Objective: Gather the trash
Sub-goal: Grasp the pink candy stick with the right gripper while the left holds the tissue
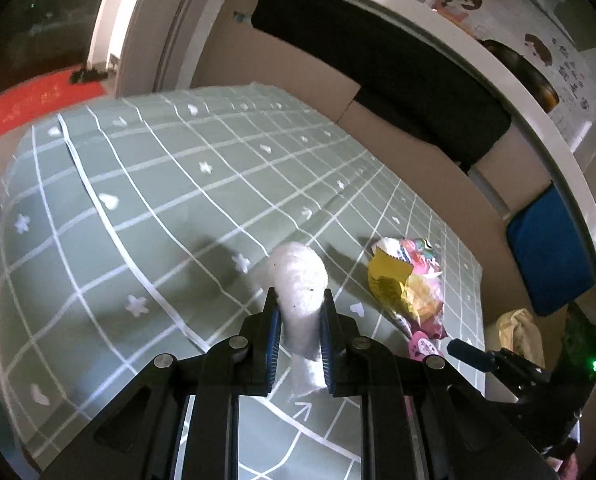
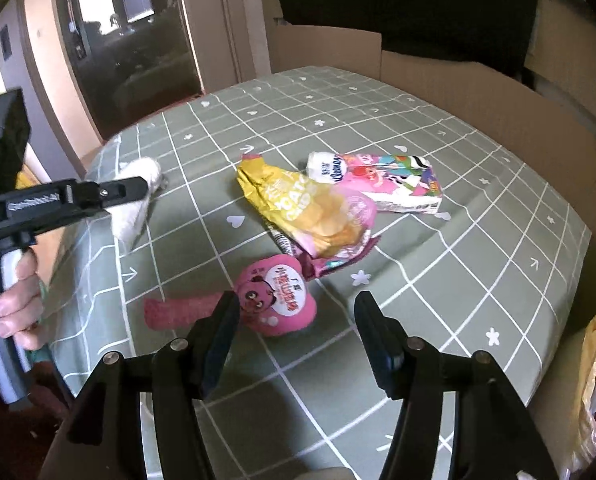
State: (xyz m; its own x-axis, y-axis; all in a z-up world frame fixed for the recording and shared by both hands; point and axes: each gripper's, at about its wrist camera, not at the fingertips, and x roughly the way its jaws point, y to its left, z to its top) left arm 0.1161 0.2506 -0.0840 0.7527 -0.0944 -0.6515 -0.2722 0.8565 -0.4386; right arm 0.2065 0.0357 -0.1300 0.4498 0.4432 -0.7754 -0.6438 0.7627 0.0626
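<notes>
My left gripper (image 1: 300,300) is shut on a white crumpled tissue wad (image 1: 299,280), held a little above the green checked tablecloth (image 1: 138,208). From the right wrist view that left gripper (image 2: 136,188) shows at the left with the tissue wad (image 2: 136,204) in it. My right gripper (image 2: 296,306) stands open just above a pink snack wrapper (image 2: 276,300), which lies partly between its fingers without touching them. Behind it lie a yellow chip bag (image 2: 298,204) and a colourful tissue packet (image 2: 389,180). The same trash pile (image 1: 409,280) sits right of the wad.
Cardboard panels (image 2: 457,80) stand along the table's far edge. A yellowish plastic bag (image 2: 595,380) hangs off the table's right side, seen also as the bag (image 1: 517,332). A blue cushion (image 1: 549,248) is at the right. A hand (image 2: 16,304) grips the left tool's handle.
</notes>
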